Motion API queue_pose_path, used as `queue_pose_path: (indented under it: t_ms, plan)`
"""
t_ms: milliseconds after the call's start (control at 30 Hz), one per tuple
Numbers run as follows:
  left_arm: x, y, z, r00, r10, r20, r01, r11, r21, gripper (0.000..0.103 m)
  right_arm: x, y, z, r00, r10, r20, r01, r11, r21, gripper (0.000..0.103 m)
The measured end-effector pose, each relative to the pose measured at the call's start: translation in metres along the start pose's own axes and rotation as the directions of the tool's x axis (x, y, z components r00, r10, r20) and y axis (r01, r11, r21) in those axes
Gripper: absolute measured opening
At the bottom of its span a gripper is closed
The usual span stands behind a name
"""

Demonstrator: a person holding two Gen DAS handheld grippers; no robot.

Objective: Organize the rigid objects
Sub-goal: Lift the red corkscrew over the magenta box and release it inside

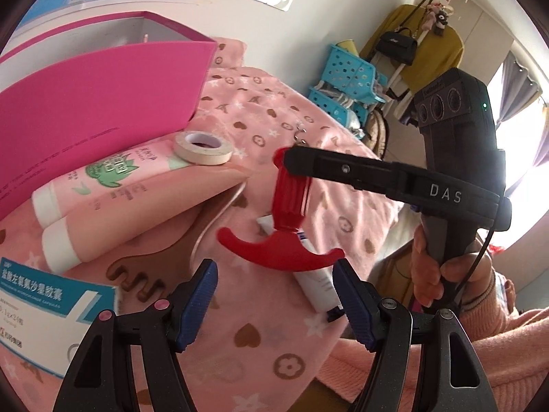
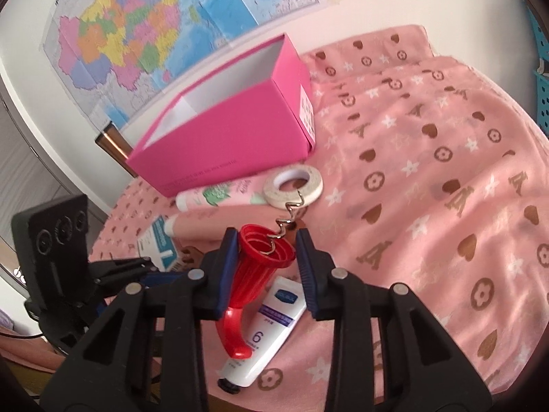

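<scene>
While the left gripper [image 1: 274,305] hangs at six o'clock of its own view with its blue pads spread wide and nothing between them, a red corkscrew [image 1: 288,206] stands just past its tips, with the curved handle lowest and the ribbed body rising towards twelve. The right gripper [image 1: 291,161] reaches in from three o'clock and is clamped on the top of that corkscrew; a hand [image 1: 442,271] in a pink sleeve grips its black handle at four o'clock. Under the red handle lies a white tube [image 1: 319,292] on the pink patterned cloth [image 1: 260,343]. Towards ten o'clock stands an open pink box [image 1: 103,103]. In front of it lie two pink tubes [image 1: 137,199], with a roll of tape [image 1: 202,147] resting on the upper one. A blue and white medicine carton [image 1: 41,309] sits at eight o'clock. From the right wrist, the corkscrew fills the centre between the two blue pads, which squeeze its flared red bell. Its metal spiral points up towards one o'clock and its handle hangs down at six, over the white tube. The tape roll and pink tubes lie just beyond at twelve, the pink box behind them towards eleven, and a coloured map [image 2: 137,34] hangs on the wall above. The left gripper shows at nine o'clock.
</scene>
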State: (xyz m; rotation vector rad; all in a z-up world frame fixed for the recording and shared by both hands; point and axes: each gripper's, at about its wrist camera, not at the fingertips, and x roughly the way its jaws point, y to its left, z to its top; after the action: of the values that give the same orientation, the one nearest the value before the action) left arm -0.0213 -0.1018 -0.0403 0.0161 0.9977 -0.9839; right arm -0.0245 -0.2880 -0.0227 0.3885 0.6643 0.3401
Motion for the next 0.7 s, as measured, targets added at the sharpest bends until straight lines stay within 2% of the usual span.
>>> queue_pose_path:
  t_ms: [200,367,500,700]
  plan:
    - [-0.004,-0.003,0.008,0.999,-0.034,0.020,0.035,0.999,-0.006,0.069,-0.011,0.014,0.011,0.998,0.040,0.038,-0.039,0.998,-0.044,0.036]
    - [-0.019,-0.001,0.019,0.997,-0.034,0.074,0.034,0.999,-0.008,0.061,-0.014,0.028,0.026,0.996,0.068,0.060,-0.063,0.995,-0.080,0.036]
    - [-0.034,0.004,0.033,0.993,-0.001,0.119,0.002,1.000,-0.008,0.059,-0.012,0.039,0.047,0.992,0.090,0.089,-0.079,0.990,-0.117,0.036]
    - [-0.052,0.014,0.064,0.981,0.087,0.175,-0.088,0.996,-0.003,0.052,-0.001,0.047,0.086,0.982,0.138,0.126,-0.121,0.984,-0.132,0.036]
